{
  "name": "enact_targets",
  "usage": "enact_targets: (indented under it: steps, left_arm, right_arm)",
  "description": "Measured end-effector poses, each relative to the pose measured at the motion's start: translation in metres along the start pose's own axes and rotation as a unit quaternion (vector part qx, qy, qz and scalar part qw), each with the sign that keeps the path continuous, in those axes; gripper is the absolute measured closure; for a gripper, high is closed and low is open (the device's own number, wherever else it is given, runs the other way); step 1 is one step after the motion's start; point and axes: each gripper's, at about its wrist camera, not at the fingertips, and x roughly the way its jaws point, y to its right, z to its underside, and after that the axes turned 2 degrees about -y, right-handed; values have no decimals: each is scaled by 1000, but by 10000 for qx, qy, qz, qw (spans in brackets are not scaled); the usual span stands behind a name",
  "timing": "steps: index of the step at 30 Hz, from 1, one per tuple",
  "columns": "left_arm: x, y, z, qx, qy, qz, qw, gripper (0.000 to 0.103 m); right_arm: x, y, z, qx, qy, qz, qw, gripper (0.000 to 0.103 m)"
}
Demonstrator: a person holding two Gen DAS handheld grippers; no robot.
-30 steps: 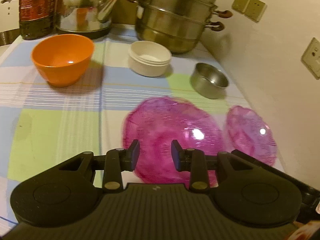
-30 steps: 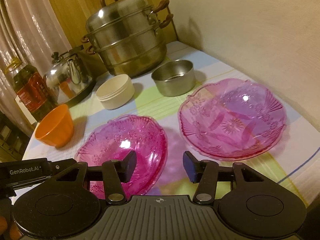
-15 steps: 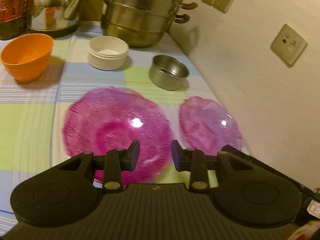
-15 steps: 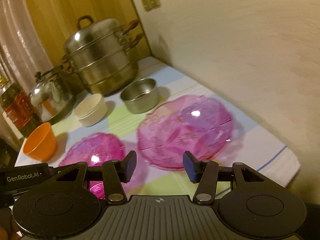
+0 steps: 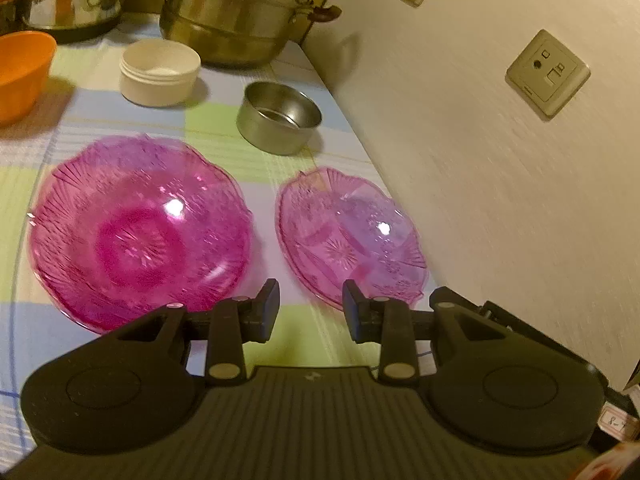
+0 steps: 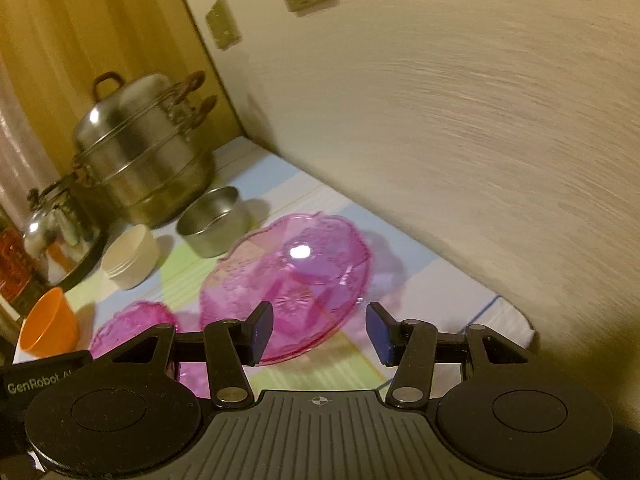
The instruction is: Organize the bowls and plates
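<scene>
Two pink glass plates lie side by side on the checked cloth: a darker one [image 5: 136,236] on the left and a paler one [image 5: 348,236] by the wall. My left gripper [image 5: 310,308] hovers over the cloth between their near rims, open and empty. In the right wrist view the paler plate [image 6: 292,276] lies just beyond my right gripper [image 6: 320,332], which is open and empty, and the darker plate [image 6: 128,328] sits lower left. Behind the plates stand a steel bowl [image 5: 280,116], a white bowl [image 5: 160,72] and an orange bowl [image 5: 20,76].
A tall steel steamer pot [image 5: 240,12] and a kettle [image 5: 72,0] stand at the back. The wall [image 5: 500,160], with sockets on it, runs close along the right of the paler plate. The cloth's near right corner [image 6: 516,324] ends beside the wall.
Both views have swung to the right, toward the wall, so the plates and bowls sit further left in each. The jaws of both grippers stand as before.
</scene>
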Motion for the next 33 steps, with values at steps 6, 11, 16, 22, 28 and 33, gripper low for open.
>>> enact_targets:
  steps: [6,11,16,22,28,33]
  left_arm:
    - [17,5,8,-181,8,-17,9998,73]
    - [28,5,12,-414,61,-105,9991,73]
    - [39,4,15,-717,140,-201,9971,73]
    - [53,0,17,-1000,163,-264,9945,73]
    - [65,-2,16,-1108,168,-304,9932,73]
    - [72,-3,17,-1115,152,-312,9932,74]
  right_arm:
    - [10,20,-6,196,-33,23,9998,51]
    - [18,30,-13,322,-57,-55,9995,51]
    - [27,36,-17,434,-106,-103,9990,51]
    - [37,35,-20,549,-159,-164,9982,51]
    - [55,36,-24,679,-276,-143,9972,52]
    - [67,38,-23,744,-370,-149,9964,52]
